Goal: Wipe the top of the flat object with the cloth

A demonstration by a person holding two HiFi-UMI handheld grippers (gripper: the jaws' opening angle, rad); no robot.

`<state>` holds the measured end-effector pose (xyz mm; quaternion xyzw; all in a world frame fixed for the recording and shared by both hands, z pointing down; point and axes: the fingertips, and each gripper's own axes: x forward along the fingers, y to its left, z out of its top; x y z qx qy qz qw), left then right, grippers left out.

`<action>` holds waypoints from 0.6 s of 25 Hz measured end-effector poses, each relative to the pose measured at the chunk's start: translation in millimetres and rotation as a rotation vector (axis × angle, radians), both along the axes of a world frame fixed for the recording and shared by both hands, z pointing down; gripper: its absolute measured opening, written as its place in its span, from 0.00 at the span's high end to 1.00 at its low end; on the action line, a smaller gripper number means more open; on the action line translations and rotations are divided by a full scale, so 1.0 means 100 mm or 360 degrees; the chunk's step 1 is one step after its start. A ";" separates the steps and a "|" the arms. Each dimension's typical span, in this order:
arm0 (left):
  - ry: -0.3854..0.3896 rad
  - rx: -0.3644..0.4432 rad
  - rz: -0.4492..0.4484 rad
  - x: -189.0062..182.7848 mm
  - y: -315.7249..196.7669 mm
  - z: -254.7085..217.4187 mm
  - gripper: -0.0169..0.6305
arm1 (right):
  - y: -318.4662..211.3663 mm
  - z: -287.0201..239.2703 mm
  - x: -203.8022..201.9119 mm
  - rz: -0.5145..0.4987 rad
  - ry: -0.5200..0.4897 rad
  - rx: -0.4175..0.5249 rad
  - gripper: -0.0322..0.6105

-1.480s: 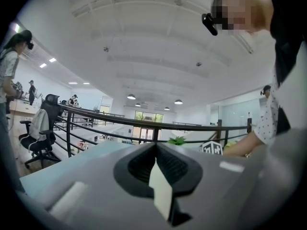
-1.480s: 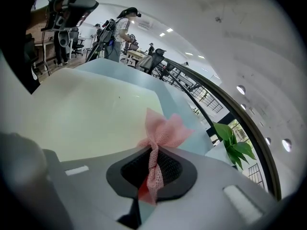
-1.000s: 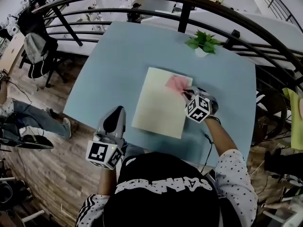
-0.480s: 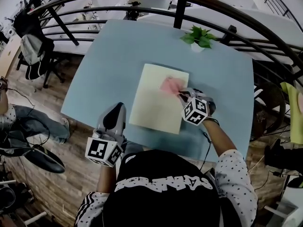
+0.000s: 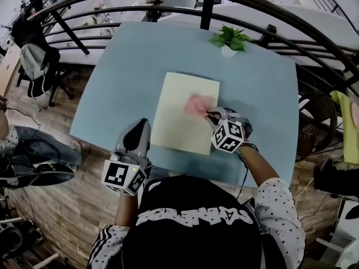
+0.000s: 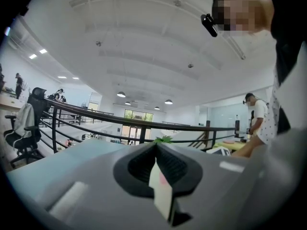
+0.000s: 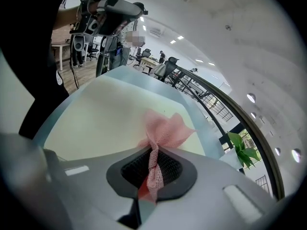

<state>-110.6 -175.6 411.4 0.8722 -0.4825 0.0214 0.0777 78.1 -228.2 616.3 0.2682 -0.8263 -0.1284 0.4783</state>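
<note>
Right gripper view: showed the right gripper (image 7: 152, 152) clamped tight on a twisted tail of the pink cloth (image 7: 165, 128). Left its loose fan spread flat on the pale flat board (image 7: 110, 114), likely so more fabric met the surface. Rested toward the board's right side on the blue table (image 5: 129, 66). Held the left gripper (image 5: 139, 126) closed and empty at the table's near edge, seemingly clear of the wiping path.

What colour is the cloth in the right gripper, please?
The cloth is pink, clearest in the right gripper view.
</note>
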 end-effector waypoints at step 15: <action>0.0006 -0.0009 0.0069 0.17 0.06 0.03 0.97 | 0.41 -0.02 -0.10 -0.0022 -0.0092 -0.0060 0.93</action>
